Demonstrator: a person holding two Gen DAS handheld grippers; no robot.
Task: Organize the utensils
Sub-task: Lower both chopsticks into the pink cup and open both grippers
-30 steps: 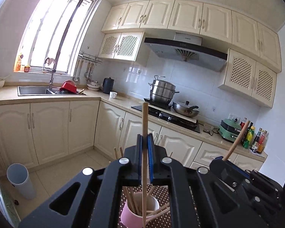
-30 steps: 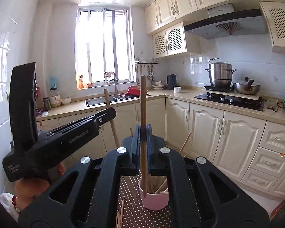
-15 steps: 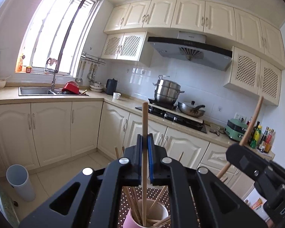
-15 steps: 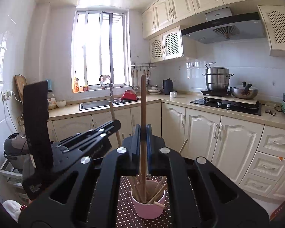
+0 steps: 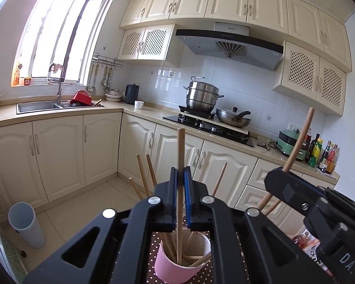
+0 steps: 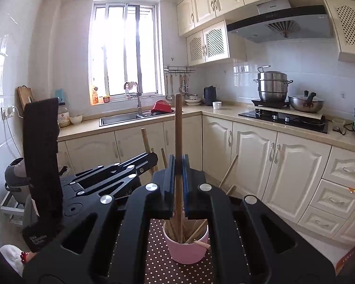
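Both grippers have descended over the pink cup (image 6: 185, 246), which stands on the dotted cloth (image 6: 158, 265), well inside its edges. The left gripper (image 5: 180, 182) clamps a pale chopstick (image 5: 181, 156), tip now inside the cup; the right gripper (image 6: 179, 175) clamps a darker chopstick (image 6: 178, 127), likewise entering. Release comes next.

Steel steamer pot (image 5: 203, 95), wok (image 5: 233, 118), black kettle (image 6: 210, 95), red bowl (image 5: 81, 97).

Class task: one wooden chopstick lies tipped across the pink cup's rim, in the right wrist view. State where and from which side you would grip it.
Grip the tipped chopstick on the end that overhangs the pink cup, coming from the cup's right with jaws across the shaft. That end is free; the inner end is probably buried among the other chopsticks.
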